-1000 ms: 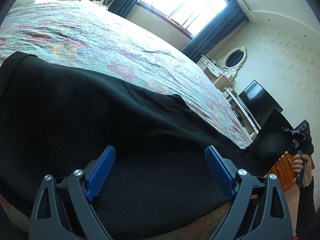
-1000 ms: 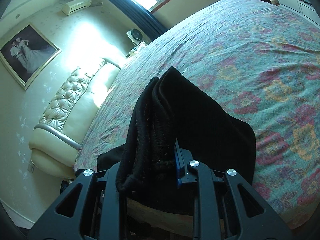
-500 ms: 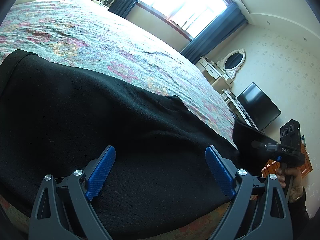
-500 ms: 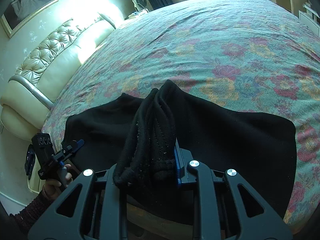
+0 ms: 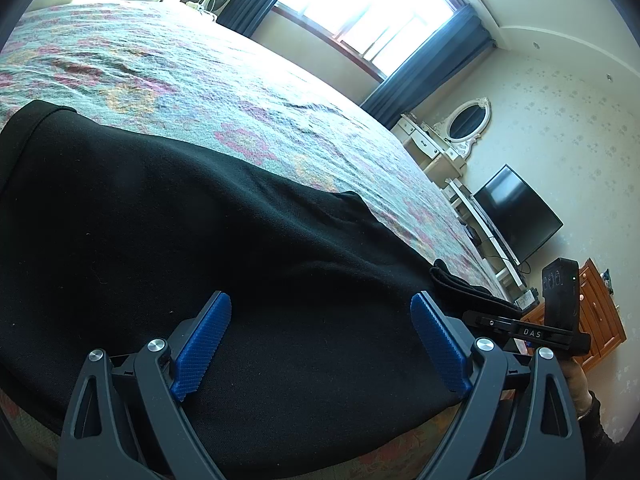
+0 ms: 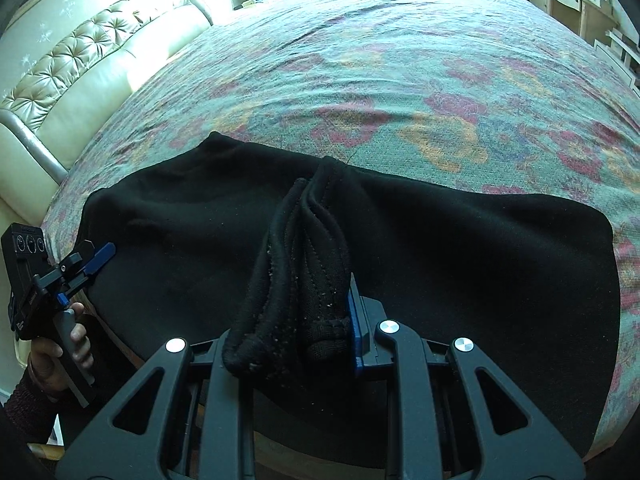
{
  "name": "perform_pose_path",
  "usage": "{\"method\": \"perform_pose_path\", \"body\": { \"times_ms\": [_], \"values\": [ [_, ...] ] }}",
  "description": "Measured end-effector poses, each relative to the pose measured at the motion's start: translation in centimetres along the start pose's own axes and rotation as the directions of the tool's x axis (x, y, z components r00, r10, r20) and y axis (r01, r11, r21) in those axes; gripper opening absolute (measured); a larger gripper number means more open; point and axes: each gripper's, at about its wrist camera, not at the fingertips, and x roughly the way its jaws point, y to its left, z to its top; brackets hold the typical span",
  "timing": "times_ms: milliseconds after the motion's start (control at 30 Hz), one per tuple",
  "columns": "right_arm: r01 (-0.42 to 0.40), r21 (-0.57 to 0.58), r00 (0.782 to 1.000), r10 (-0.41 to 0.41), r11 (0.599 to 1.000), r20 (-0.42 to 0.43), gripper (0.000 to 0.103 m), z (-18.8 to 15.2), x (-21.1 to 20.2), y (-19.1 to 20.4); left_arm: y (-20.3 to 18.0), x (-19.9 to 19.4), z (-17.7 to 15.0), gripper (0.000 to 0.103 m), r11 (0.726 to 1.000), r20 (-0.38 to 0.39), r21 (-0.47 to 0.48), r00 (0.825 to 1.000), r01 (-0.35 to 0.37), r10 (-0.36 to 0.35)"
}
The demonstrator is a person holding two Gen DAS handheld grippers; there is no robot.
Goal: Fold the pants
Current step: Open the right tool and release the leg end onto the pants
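Holding: my right hand-held gripper (image 6: 304, 336) is clenched on a bunched black hem or cuff end of the pants (image 6: 440, 248), the fabric rising in ridges between its fingers.
Left side: my left hand-held gripper (image 5: 320, 344) is released, jaws spread wide and hovering low over the cloth, gripping nothing.
Where the pants lie: spread flat along the near edge of the bed (image 6: 400, 60), on the floral bedspread, with some cloth drooping over that edge toward me.
Long axis: I judge it runs side to side, parallel to the bed edge, from the left hand-held gripper's end across to the right.
Key relation: the gathered end I hold sits above the middle of the garment, so the lower layer lies straight ahead and beneath the right hand-held gripper; the right hand is the nearer one for laying it down.
Step in hand: likely carrying that end over to double the pants lengthwise.
Edges: far edge of the pants looks fairly straight; the near edge is hidden below the fingers.
Open room: plenty of bare bedspread beyond the pants; little margin toward me.
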Motion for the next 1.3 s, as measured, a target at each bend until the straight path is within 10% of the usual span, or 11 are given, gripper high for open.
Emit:
{"method": "perform_pose_path", "body": {
  "times_ms": [600, 1300],
  "values": [
    [0.139, -0.107, 0.990, -0.139, 0.984, 0.008, 0.030, -0.9, 1.3, 2.6, 0.0, 0.1, 0.0, 0.090, 1.000, 0.001, 0.000, 1.000, 0.000, 0.000],
    [0.038, -0.151, 0.999, -0.041, 0.988, -0.021, 0.065, -2.4, 1.7, 6.8, -1.2, 0.3, 0.2, 0.094, 0.997, -0.016, 0.065, 0.999, -0.036, 0.037]
  ]
}}
